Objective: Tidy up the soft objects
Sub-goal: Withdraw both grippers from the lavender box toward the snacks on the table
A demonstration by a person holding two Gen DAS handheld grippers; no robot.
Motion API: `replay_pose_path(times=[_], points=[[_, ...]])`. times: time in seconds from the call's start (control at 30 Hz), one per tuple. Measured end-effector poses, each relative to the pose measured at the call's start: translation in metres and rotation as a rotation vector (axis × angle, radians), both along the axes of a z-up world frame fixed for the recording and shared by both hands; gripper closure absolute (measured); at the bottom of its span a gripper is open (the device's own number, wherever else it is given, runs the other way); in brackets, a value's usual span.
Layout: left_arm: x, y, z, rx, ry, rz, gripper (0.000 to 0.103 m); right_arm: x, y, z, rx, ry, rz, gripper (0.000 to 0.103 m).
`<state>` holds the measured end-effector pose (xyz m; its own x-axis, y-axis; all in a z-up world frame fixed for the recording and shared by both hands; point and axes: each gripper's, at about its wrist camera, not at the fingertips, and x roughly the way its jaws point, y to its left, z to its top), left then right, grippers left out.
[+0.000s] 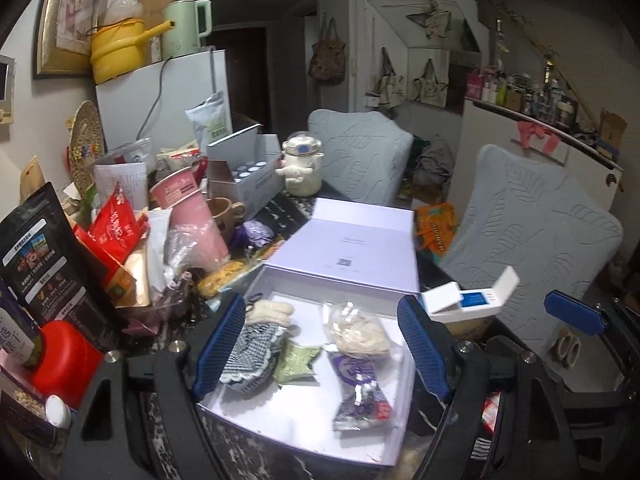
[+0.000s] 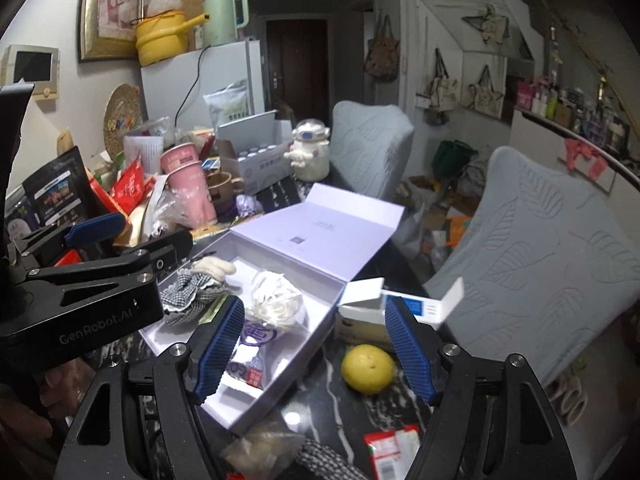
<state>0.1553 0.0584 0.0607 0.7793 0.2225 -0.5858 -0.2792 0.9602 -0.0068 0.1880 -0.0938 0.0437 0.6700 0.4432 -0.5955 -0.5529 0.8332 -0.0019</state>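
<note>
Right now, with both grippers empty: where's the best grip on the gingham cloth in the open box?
Probably the bunched middle of the gingham cloth, from above. It lies crumpled on the floor of the box, so a raised fold gives the fingers something to pinch, while its scalloped edges lie flat. The left gripper is nearer; jaws open. Avoid the cream plush piece touching its far end.

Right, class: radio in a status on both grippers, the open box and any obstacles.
Left gripper open, empty, over box. Right gripper open, empty, above lemon. Gingham cloth, snack packets in box. Clutter crowds left side.
</note>
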Motion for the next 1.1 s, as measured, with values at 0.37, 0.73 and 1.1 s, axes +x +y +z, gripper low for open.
replay_pose_path(times=[0.37,0.73,1.1], points=[[-0.027,-0.037,0.017,0.006,-0.046,-0.121,0.023,-0.033,-0.042,0.017,0.013,-0.063,-0.056,0.027],[-0.051,-0.067,0.017,-0.035,-0.04,-0.215,0.023,-0.067,-0.072,0.02,0.011,-0.067,-0.096,0.027],[-0.09,-0.096,0.005,-0.02,-0.004,-0.254,0.023,-0.101,-0.097,0.005,0.023,-0.029,-0.119,0.027]])
